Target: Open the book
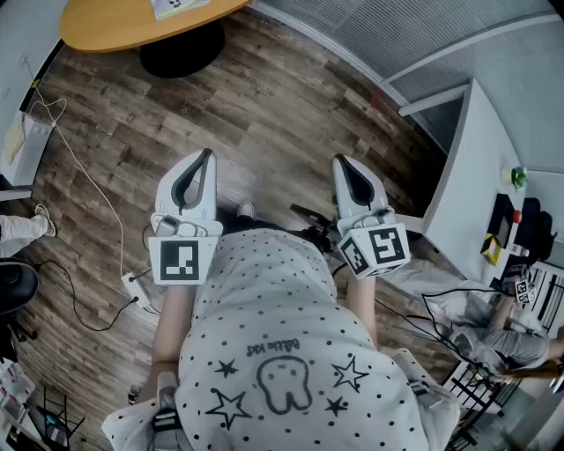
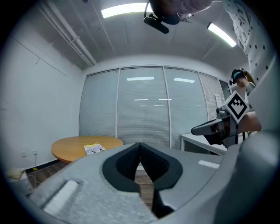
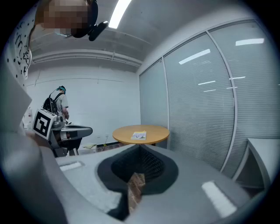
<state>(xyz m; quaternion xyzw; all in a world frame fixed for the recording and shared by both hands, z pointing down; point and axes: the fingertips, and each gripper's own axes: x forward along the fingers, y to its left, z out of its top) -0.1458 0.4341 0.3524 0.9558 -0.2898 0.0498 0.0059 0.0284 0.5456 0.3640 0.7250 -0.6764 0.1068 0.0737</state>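
Note:
The book point(image 1: 181, 7) is a thin, pale booklet lying closed on a round wooden table point(image 1: 115, 31) at the far top left of the head view. It also shows far ahead in the left gripper view, book point(image 2: 94, 148), and in the right gripper view, book point(image 3: 139, 135). My left gripper point(image 1: 209, 154) and right gripper point(image 1: 337, 161) are held side by side in front of my body over the wooden floor, well short of the table. Both are shut with nothing between the jaws, left gripper point(image 2: 140, 144) and right gripper point(image 3: 140, 146).
A white desk point(image 1: 476, 176) stands to the right, with another person point(image 1: 507, 343) seated beyond it. Cables and a power strip point(image 1: 134, 284) lie on the floor at the left. Glass partition walls point(image 2: 144, 105) close the room behind the table.

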